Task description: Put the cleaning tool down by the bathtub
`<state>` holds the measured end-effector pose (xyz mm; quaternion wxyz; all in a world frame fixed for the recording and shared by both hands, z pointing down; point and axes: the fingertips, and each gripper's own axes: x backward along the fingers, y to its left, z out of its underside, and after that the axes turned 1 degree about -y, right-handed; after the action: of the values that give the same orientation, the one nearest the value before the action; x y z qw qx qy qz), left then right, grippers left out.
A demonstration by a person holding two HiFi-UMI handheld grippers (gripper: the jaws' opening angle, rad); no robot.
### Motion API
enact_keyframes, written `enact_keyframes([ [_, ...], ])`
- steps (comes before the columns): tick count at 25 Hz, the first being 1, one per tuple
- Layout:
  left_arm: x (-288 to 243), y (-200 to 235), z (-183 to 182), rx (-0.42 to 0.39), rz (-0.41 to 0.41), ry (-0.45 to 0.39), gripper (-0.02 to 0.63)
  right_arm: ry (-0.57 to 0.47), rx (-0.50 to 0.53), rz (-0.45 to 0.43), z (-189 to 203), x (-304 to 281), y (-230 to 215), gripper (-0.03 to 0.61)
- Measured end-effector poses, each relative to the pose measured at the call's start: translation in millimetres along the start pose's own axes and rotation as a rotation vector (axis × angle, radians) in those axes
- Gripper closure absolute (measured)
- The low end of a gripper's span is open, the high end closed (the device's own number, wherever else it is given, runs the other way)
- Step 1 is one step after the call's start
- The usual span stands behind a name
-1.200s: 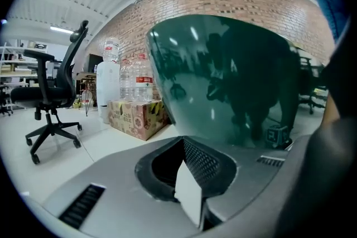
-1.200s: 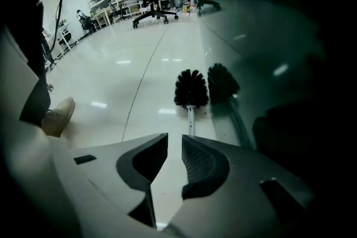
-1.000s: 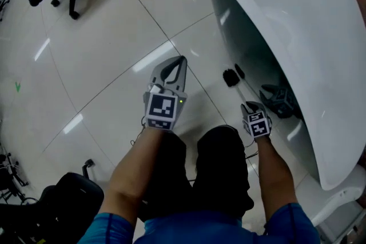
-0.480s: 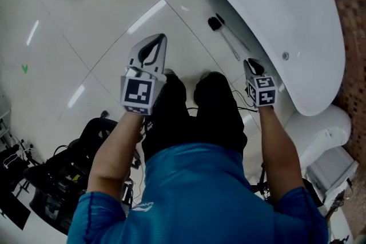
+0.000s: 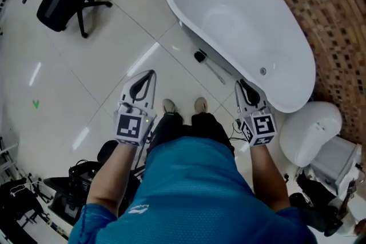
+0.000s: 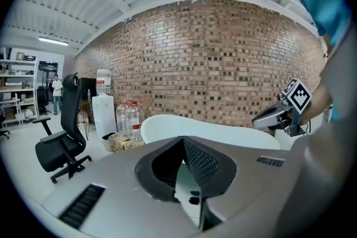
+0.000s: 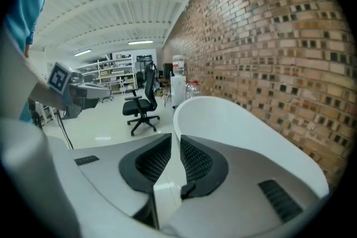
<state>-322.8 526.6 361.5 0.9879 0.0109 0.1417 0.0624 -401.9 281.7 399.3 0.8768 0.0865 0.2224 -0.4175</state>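
The cleaning tool (image 5: 201, 58), a black brush head on a long thin handle, lies on the floor tiles against the side of the white bathtub (image 5: 240, 26). No gripper touches it. My left gripper (image 5: 150, 74) hangs high over the floor to the tool's left, its tips together and nothing in them (image 6: 183, 141). My right gripper (image 5: 241, 84) hovers near the tub's near end; its jaws have just been closing and stand a narrow slit apart with nothing between them (image 7: 174, 139). The tub (image 7: 234, 125) lies ahead of it.
A black office chair (image 5: 63, 3) stands at the far left. A white toilet (image 5: 309, 134) sits at the right beside the tub, below the brick wall (image 5: 337, 20). Dark equipment (image 5: 74, 186) lies behind my left side. Water bottles (image 6: 125, 120) stand beyond the tub.
Both grippers have risen well away from the floor as the person stood up. The cleaning tool has stayed on the tiles by the tub. The right jaws have narrowed.
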Motion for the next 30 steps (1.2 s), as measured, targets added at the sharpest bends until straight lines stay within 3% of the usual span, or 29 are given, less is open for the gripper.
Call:
enact_keyframes([
  [3, 11.8, -6.5, -36.6, 0.002, -0.001, -0.039, 0.614, -0.107, -0.015, 0.068, -46.9, 38.3, -5.7, 0.524],
  [7, 14.3, -26.3, -65.6, 0.029, 0.01, -0.048, 0.614, -0.184, -0.045, 0.132, -76.9, 71.4, -15.6, 0.538],
  [15, 46.5, -66.2, -85.3, 0.035, 0.035, -0.095, 0.614, -0.234, -0.065, 0.189, -87.8, 103.5, -0.1, 0.555],
  [20, 70.1, -78.3, -95.7, 0.041, 0.047, -0.12, 0.614, -0.285, -0.052, 0.204, -107.7, 122.4, 19.2, 0.569],
  [24, 80.2, -90.4, -104.2, -0.001, 0.072, -0.133, 0.614, -0.347, -0.049, 0.194, -124.5, 137.6, 33.1, 0.568],
  [30, 98.2, -111.8, -116.1, -0.017, 0.017, -0.148, 0.614, -0.356, -0.054, 0.153, -124.6, 159.4, 36.9, 0.571],
])
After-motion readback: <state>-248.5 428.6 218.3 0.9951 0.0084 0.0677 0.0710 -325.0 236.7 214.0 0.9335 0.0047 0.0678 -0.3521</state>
